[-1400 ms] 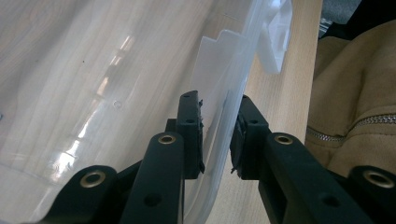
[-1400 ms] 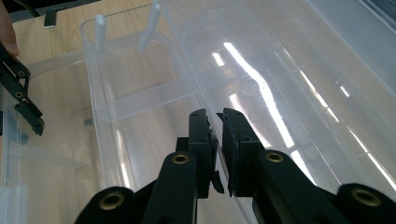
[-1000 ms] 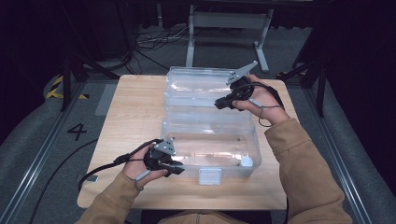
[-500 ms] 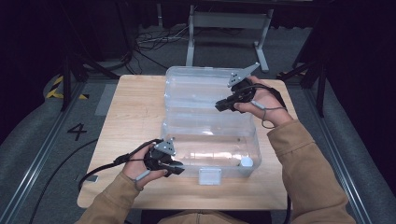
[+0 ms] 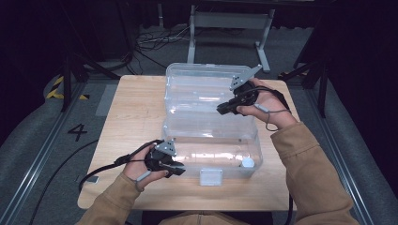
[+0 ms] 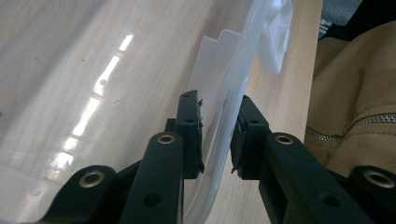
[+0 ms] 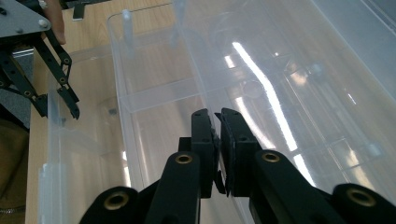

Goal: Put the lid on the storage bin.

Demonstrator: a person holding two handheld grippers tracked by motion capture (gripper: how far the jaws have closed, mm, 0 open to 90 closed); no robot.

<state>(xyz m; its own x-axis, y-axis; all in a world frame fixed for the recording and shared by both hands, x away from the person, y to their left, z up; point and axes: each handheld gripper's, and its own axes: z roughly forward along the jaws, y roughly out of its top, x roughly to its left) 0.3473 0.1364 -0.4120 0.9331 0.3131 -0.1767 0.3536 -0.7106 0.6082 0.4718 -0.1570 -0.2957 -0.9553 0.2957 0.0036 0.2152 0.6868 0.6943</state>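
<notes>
A clear plastic box (image 5: 211, 140) stands on the wooden table (image 5: 136, 108), its hinged lid (image 5: 202, 86) folded back to the far side. My left gripper (image 5: 180, 169) is at the box's near left corner. In the left gripper view its pads (image 6: 191, 130) press on the front wall (image 6: 219, 126) from both sides. My right gripper (image 5: 219, 110) reaches in from the right, near the hinge line. Its jaws (image 7: 217, 114) are almost together, with the lid's thin rim (image 7: 187, 46) running in between them.
A white latch (image 5: 210, 176) hangs on the box's front wall, and a small white round piece (image 5: 247, 163) sits at its near right corner. Behind the table stands a metal frame (image 5: 230, 28), with cables on the floor. My sleeves cover the table's near edge.
The right gripper has drifted slightly toward me along the lid. The left gripper and the box have stayed put.
</notes>
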